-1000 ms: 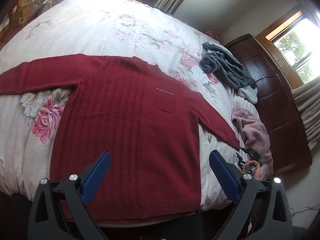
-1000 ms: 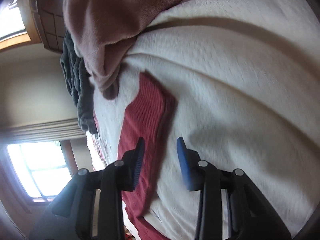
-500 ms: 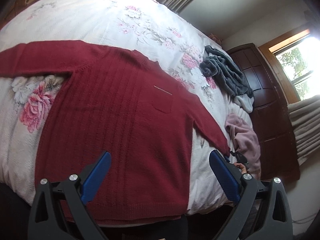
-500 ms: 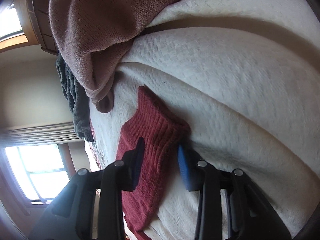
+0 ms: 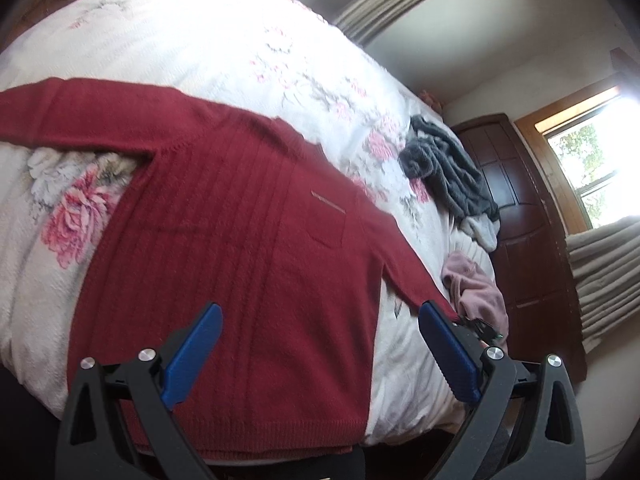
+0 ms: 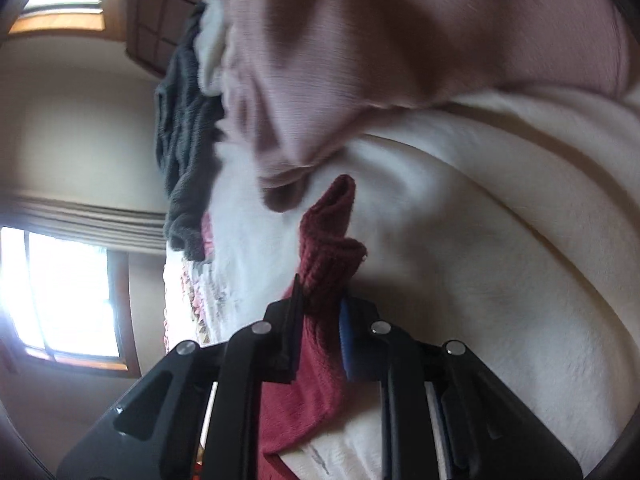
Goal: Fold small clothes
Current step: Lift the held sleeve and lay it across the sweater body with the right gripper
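Across the floral bedspread (image 5: pixel 224 44) in front of you lies the dark red knit sweater (image 5: pixel 240 248), spread flat and face up with its hem at the near edge of the bed. Its body is ribbed in vertical lines, and a small chest pocket (image 5: pixel 326 232) sits under a thin pale stripe. One sleeve runs straight out to the far left of your left wrist view; the other slants down to the right, ending at the edge of the mattress. Your left gripper (image 5: pixel 320 354) hangs above the lower body of the sweater with its blue pads wide apart and nothing between them. Your right gripper (image 6: pixel 320 324) is closed tightly on the cuff (image 6: pixel 330 248) of that right sleeve, the ribbed end bunched and sticking up out of the pinch, lifted slightly off the cream cover. Just beyond the cuff a dusty pink garment (image 6: pixel 400 48) lies crumpled, nearly touching it. Farther up the bed a dark grey knit garment (image 5: pixel 448 172) sits in a heap, near a dark wooden wardrobe (image 5: pixel 524 216).
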Demonstrator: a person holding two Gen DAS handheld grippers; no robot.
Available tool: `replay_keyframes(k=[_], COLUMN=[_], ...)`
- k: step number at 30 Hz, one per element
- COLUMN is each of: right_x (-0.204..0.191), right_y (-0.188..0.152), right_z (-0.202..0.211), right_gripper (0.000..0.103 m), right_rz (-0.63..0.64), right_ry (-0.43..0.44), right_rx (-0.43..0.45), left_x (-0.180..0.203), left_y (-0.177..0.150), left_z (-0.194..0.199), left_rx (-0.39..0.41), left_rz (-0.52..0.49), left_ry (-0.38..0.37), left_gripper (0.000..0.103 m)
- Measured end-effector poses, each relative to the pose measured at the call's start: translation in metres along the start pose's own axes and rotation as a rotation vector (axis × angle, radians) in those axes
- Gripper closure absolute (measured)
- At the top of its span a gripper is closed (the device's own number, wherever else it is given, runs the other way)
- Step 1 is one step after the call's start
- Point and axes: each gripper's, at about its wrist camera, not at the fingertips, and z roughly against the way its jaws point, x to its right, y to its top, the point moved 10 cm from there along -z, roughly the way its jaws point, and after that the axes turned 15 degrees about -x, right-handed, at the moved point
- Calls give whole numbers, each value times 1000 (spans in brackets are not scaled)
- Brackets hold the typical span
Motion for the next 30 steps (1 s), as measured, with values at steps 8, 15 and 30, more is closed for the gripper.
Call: replay_keyframes(k=[8, 15, 30], right_x=[-88, -163, -272], right_y=[-36, -83, -249], right_z=[11, -9, -129], right_gripper=[89, 89, 89], right_rz=[199, 331, 670], right_ry=[15, 63, 27], right_rx=[6, -43, -259], left_x=[-4, -5, 35], left_y=[10, 11, 27], left_z=[20, 15, -28], left_rx=[75, -4, -103], left_rz=[-34, -51, -171], left_ry=[53, 15, -97], left_gripper=[4, 4, 4])
